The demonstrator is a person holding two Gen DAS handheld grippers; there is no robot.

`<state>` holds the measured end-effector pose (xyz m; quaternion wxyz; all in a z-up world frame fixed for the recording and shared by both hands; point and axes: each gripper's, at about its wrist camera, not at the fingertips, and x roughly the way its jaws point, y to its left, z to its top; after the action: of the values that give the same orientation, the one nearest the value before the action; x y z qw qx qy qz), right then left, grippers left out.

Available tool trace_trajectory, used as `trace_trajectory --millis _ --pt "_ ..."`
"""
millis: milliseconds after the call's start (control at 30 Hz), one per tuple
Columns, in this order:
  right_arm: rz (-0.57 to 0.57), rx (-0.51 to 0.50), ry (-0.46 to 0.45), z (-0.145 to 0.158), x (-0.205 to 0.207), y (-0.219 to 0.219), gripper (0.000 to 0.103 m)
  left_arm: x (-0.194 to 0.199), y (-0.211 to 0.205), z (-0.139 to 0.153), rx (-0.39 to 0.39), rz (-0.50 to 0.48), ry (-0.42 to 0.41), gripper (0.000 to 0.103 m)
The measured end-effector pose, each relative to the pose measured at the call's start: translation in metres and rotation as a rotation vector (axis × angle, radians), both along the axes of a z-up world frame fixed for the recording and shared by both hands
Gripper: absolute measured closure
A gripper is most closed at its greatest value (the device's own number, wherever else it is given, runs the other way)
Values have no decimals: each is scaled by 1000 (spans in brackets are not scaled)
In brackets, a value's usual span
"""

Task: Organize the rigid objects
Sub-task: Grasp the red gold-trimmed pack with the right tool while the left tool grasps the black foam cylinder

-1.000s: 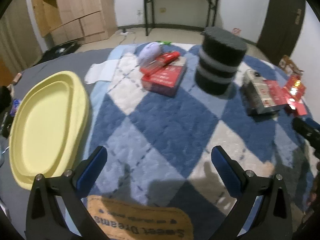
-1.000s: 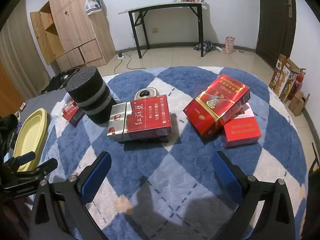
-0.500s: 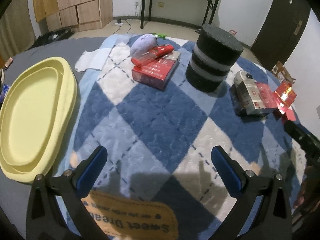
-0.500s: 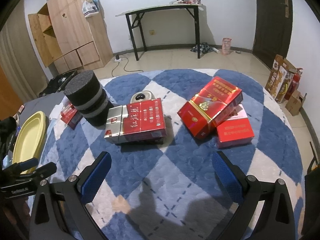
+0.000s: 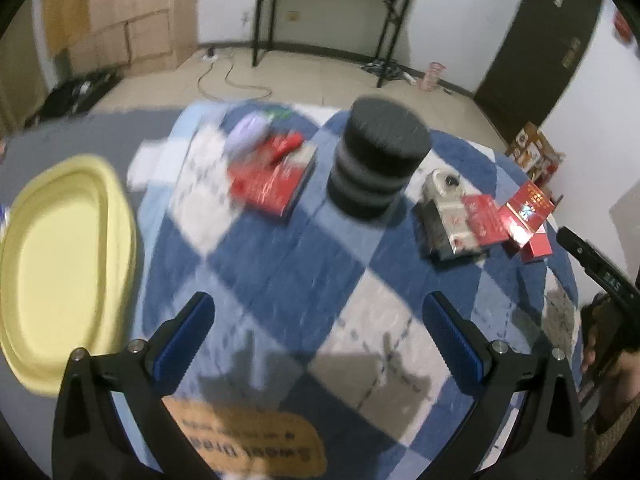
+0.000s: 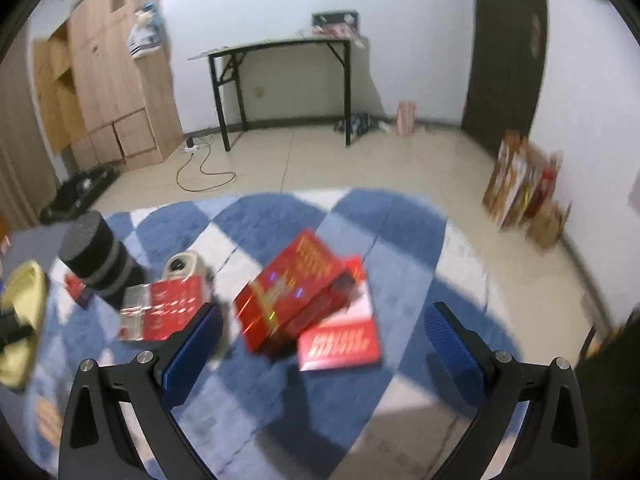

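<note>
**Both jaws wide and empty, red boxes ahead of the right**

Left wrist view: left gripper [image 5: 318, 318] held above a blue-and-white checked blanket [image 5: 280, 264], jaws spread wide, nothing between them. Ahead and slightly right, stood upright, a black foam cylinder [image 5: 378, 160]; just left of it, blurred, a red box [image 5: 268, 186] with a lilac object [image 5: 248, 138] behind. Far left, partly off the blanket, lay an empty yellow oval tray [image 5: 60, 256]. To the right, a silver-and-red carton [image 5: 452, 216] with further red boxes beyond, well apart from these jaws. At the right edge, part of the other tool and a hand [image 5: 612, 364].

Right wrist view: right gripper [image 6: 322, 330] likewise wide open and empty. Directly ahead, just beyond the fingertips, sat a large red box [image 6: 292, 296], tilted, resting on a flatter red-and-white box [image 6: 344, 340]; long axis ran from near left to far right, oblique to the jaw line. Judged nearer to the right gripper by far; wrist rotation probably needed to close across the short sides. Silver-and-red carton seen left, cylinder behind it. Beyond the blanket: tiled floor [image 6: 360, 160], black folding table [image 6: 280, 52], wooden cabinet [image 6: 108, 88], dark door [image 6: 508, 52]. Heavy motion blur throughout.
</note>
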<state>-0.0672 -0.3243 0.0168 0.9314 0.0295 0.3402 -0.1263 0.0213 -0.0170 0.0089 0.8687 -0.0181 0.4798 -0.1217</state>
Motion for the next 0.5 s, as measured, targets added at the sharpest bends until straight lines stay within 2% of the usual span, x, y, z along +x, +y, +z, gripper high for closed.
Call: trace_trajectory --millis 133,233,333,500 --pt "103 -150 -25 -6 5 19 0 30 -21 17 74 -29 -34 0" --pt "181 -142 -32 -18 3 21 0 50 -37 16 95 -46 -36 0" --pt "212 -136 -31 -26 3 16 0 61 -50 14 95 -57 -44 0" --pt "266 -224 -22 -28 10 19 0 85 -68 8 131 -61 -43 0"
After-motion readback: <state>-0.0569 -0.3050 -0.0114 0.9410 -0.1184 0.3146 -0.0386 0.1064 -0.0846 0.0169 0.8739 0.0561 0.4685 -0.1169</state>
